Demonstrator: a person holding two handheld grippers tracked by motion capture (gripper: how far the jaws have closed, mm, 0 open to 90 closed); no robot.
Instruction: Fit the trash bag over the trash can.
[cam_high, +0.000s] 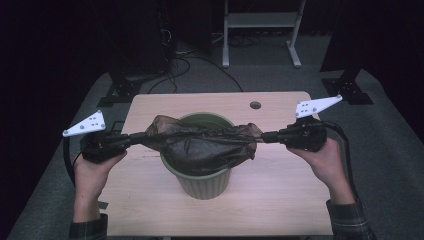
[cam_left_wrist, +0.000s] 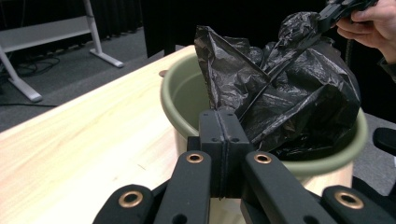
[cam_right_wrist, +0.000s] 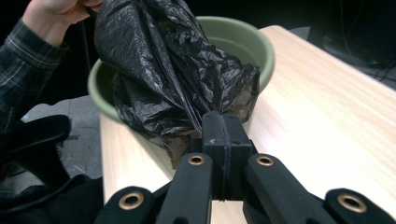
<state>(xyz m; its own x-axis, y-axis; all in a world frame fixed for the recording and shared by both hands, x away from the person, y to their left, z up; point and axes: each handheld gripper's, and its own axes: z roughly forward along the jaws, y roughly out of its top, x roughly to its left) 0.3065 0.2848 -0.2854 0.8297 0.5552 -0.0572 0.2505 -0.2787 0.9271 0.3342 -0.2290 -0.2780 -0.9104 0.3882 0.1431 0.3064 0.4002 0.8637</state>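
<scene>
A crinkled black plastic bin bag (cam_high: 202, 142) hangs stretched across the mouth of a round olive-green plastic bin (cam_high: 202, 175) at the centre of the pale wooden tabletop (cam_high: 280, 200). The left tongs (cam_high: 141, 138) and right tongs (cam_high: 264, 136) are each clamped tight on an opposite edge of the bag, so its long axis runs left to right across the frame, level with both hands. Most of the bag sags inside the rim; bare tabletop lies open on every side.
</scene>
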